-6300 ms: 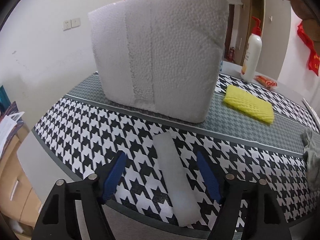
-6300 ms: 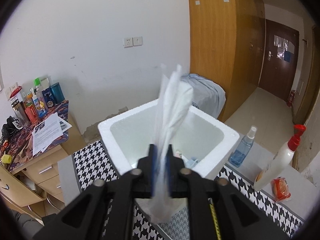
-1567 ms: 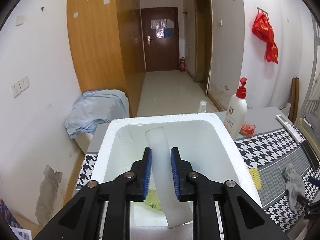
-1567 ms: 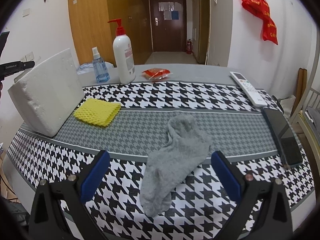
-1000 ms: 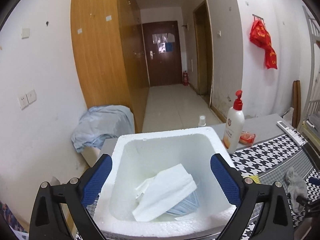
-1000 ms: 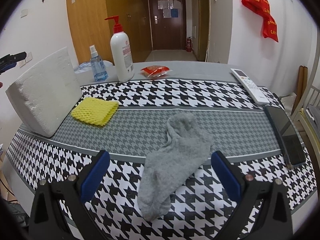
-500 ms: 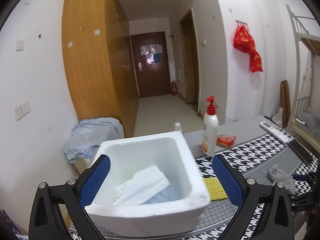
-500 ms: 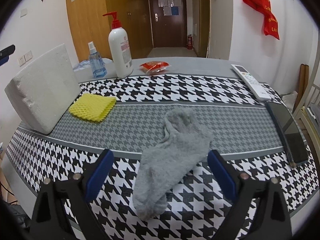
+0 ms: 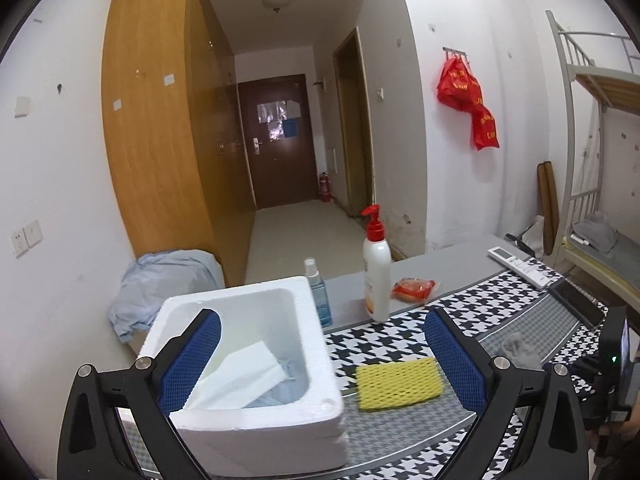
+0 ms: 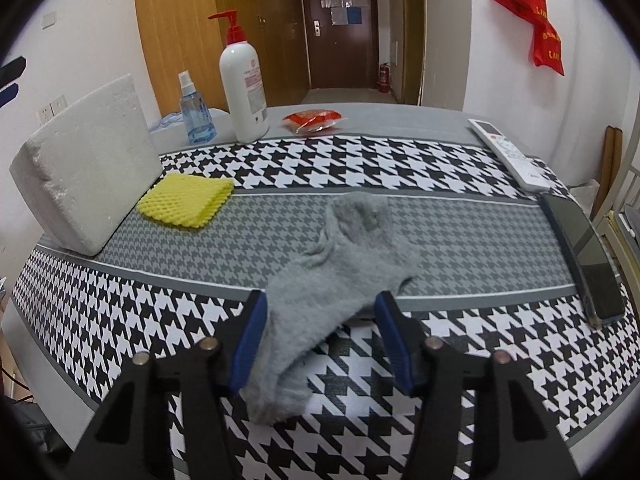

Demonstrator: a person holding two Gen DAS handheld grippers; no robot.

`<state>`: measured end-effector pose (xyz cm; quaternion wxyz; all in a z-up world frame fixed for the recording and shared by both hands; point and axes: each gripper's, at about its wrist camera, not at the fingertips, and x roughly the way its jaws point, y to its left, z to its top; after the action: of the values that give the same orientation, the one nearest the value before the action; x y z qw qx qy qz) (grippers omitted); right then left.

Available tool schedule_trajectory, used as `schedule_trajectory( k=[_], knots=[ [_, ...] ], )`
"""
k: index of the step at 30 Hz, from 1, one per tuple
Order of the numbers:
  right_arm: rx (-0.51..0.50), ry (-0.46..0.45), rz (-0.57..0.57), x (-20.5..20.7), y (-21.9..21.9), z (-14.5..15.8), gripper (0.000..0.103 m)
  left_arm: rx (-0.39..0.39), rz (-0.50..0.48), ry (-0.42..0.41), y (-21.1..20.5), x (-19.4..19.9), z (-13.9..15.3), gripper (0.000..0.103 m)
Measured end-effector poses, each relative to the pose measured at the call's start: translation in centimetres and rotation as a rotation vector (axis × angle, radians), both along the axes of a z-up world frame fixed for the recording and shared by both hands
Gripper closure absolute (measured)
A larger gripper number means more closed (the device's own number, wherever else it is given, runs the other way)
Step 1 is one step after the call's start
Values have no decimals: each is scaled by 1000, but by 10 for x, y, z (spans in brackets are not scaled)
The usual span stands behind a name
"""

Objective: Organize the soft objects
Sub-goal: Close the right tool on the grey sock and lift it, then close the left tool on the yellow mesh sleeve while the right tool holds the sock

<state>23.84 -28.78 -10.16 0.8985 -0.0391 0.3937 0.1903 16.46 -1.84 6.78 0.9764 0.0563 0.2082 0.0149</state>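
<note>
White foam box sits at the left end of the houndstooth surface, open side up. Contents: a white folded sheet leaning across the inside, pale blue material under it. Left claw is held above the box, blue pads wide apart, gripping nothing. Yellow mesh pad lies on the surface just right of the box. Behind: a small blue spray bottle, a white pump bottle, a red packet. Grey sock is small in this view, further right. Versus 0.5 s ago: the box appears lower and further left in frame, and more of the surface shows.

Right wrist view: grey sock lies flat on the surface, toe end between the pads. Right claw is open, with a pad on either side of the sock; contact cannot be judged. Pads are clearly closer together than 0.5 s ago and now flank the sock. Foam box and yellow mesh pad are to the left; a remote and a phone lie to the right.
</note>
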Motion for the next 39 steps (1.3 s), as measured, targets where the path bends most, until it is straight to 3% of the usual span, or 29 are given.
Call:
schedule_trajectory(
  k=[2, 3, 7, 27, 33, 39],
  knots=[
    [-6, 2, 0, 0, 0, -1, 50, 7, -18, 2, -7, 0, -1, 1],
    [-9, 5, 1, 0, 0, -2, 58, 6, -26, 6, -10, 1, -2, 1],
    [-11, 7, 0, 0, -2, -4, 65, 9, -56, 13, -24, 4, -6, 1],
    [35, -8, -2, -9, -24, -6, 74, 8, -120, 112, -77, 36, -49, 1],
    [23, -33, 13, -13, -25, -4, 88, 2, -115, 168, -84, 48, -70, 1],
    [16, -35, 23, -15, -27, -4, 89, 39, -108, 165, -91, 52, -76, 1]
  ],
)
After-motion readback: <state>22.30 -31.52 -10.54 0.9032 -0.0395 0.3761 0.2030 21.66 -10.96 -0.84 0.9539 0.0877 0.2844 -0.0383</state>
